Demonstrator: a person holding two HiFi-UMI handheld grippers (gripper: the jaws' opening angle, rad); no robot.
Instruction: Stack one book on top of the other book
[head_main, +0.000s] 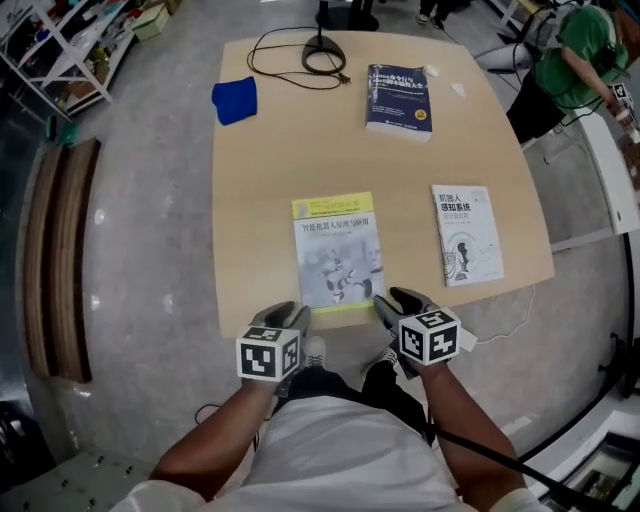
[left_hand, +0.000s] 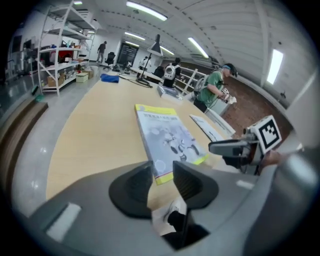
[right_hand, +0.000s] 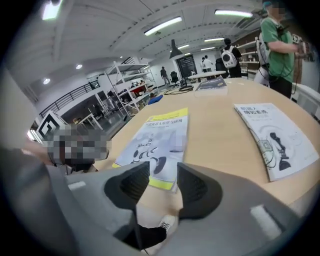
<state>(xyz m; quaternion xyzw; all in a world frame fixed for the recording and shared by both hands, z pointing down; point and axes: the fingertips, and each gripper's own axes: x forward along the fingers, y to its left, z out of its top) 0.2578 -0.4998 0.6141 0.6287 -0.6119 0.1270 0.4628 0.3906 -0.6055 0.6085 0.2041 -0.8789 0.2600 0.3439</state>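
My left gripper and right gripper hung released and empty at the near corners of the yellow-banded grey paperback book, which lay flat on the pale wooden table. The white paperback book lay to its right. My jaws risked catching only the cover, or skidding off.

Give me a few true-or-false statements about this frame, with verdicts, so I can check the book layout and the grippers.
1. Three books lie on the table. True.
2. The yellow-edged book is stacked on the white book. False: they lie apart, side by side.
3. The left gripper and right gripper both have jaws apart, gripping nothing. True.
4. The blue cloth covers the dark blue book. False: the cloth lies on bare table, apart from that book.
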